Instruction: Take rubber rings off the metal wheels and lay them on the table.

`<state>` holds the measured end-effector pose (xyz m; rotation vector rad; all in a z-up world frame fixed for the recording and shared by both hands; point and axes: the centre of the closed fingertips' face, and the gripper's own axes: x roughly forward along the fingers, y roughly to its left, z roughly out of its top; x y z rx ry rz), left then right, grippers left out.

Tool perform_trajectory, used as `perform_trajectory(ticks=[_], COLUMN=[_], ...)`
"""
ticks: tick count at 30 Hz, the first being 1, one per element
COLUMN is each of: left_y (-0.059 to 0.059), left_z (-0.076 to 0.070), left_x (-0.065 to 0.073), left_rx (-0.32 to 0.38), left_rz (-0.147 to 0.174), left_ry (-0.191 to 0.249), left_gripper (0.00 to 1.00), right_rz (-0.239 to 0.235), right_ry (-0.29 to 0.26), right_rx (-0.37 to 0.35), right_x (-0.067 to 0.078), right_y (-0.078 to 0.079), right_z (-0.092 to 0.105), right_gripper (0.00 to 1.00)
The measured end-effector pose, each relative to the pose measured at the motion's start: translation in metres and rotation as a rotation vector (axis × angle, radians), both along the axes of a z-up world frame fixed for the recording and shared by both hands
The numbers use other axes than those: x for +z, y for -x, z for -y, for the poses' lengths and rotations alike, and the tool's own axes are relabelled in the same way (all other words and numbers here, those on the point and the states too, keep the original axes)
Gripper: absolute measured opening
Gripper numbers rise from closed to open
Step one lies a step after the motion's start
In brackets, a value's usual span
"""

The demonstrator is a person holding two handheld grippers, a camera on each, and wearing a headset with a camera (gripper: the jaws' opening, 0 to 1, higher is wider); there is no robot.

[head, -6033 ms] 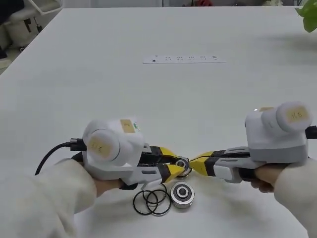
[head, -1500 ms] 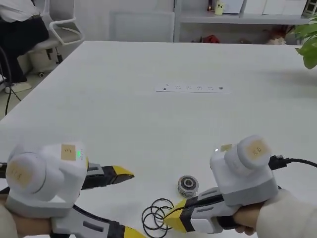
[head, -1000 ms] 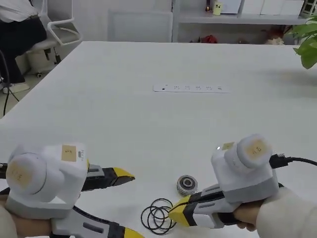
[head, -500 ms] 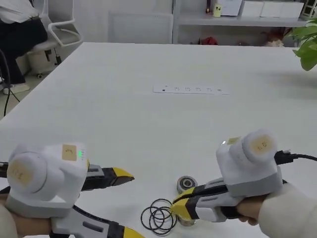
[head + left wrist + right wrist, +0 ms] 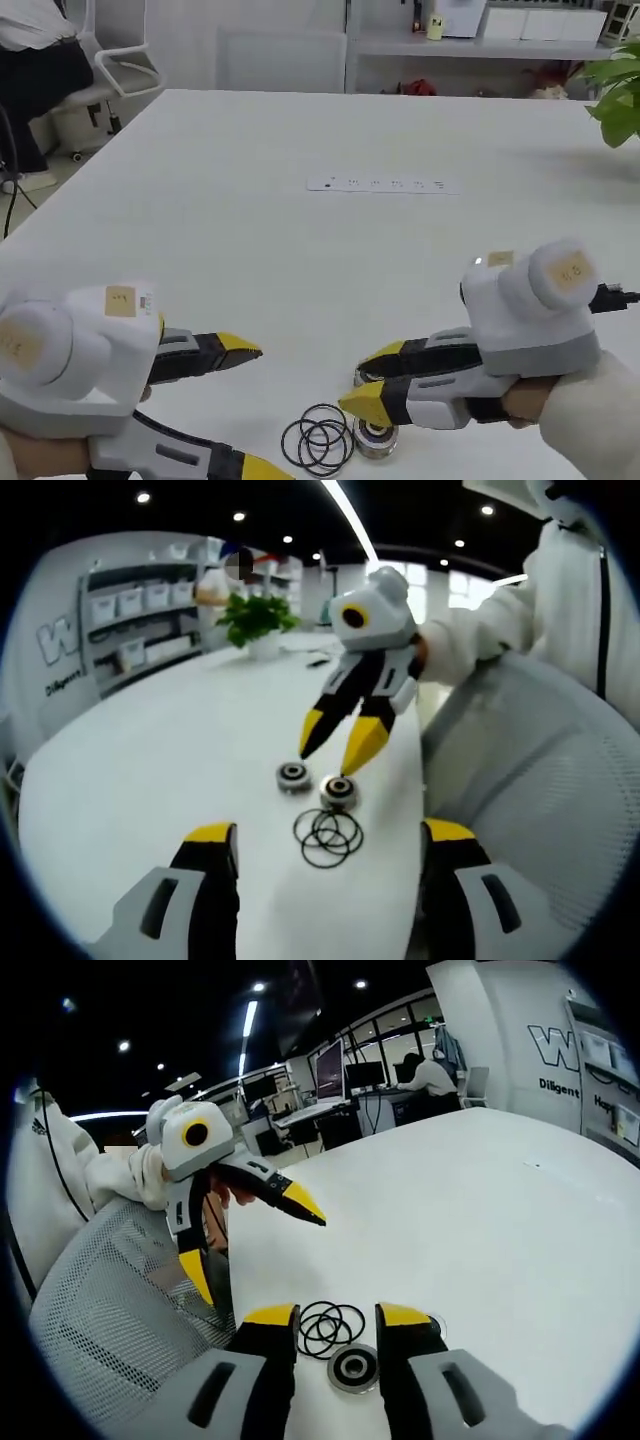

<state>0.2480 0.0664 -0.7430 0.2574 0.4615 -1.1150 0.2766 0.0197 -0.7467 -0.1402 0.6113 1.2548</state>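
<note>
Nearest us, the left tongs (image 5: 250,408) hang over the near edge of the white surface (image 5: 300,260), their jaws spread wide and holding nothing. Just past their tips lies a small pile of black rubber rings (image 5: 318,438), overlapping one another flat on the surface. Just beside the pile, on its right, rests 1 metal wheel (image 5: 373,441), and a 2nd wheel (image 5: 293,776) sits close behind it. The right tongs (image 5: 362,382) point in from the right with jaws parted, tips over the 2 wheels. In the right gripper view the nearer wheel lies between those jaws, and we cannot tell whether they touch it. Farther off lies a white power strip (image 5: 382,184), and beyond it green plant leaves (image 5: 618,105) show at the far right.
</note>
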Motion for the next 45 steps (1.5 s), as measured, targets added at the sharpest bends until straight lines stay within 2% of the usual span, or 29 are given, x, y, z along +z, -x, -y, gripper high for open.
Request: perform_trajectory(ticks=[5,12,17,18,21,23,29,32,34,38,45], left_y=[-0.001,-0.001,-0.001,-0.002,-0.003,-0.002,0.002,0.004,0.003,0.001,0.003], left_z=[-0.004,-0.013,-0.021,-0.023,-0.027,-0.027,-0.030,-0.033,-0.034,-0.035,-0.034], left_x=[0.004,0.015,0.027,0.029,0.031,0.032,0.036,0.040,0.040,0.039,0.034], left_rx=[0.023,0.088,0.132,0.145,0.167,0.168,0.171,0.193,0.207,0.214,0.205], left_rz=[0.006,0.011,0.028,0.033,0.037,0.035,0.047,0.051,0.042,0.047,0.032], left_ry=[0.016,0.063,0.109,0.118,0.128,0.129,0.135,0.174,0.189,0.181,0.170], left_gripper=[0.78,0.84,0.88,0.88,0.88,0.88,0.89,0.89,0.89,0.89,0.89], right_rz=[0.035,0.037,0.055,0.070,0.098,0.099,0.101,0.105,0.099,0.089,0.059], right_ry=[0.009,-0.021,-0.035,-0.031,-0.014,-0.018,0.004,0.027,0.028,0.035,0.017], right_rx=[0.017,0.003,-0.023,-0.040,-0.056,-0.064,-0.071,-0.079,-0.081,-0.082,-0.116], right_x=[0.005,0.016,0.023,0.024,0.025,0.026,0.023,0.021,0.020,0.018,0.013], right_y=[0.002,0.006,0.003,0.000,-0.002,-0.001,0.003,0.004,0.005,0.008,0.012], right_z=[0.004,0.011,0.019,0.022,0.030,0.034,0.045,0.052,0.056,0.062,0.077], right_gripper=[0.38,0.53,0.63,0.66,0.74,0.77,0.84,0.88,0.89,0.90,0.92])
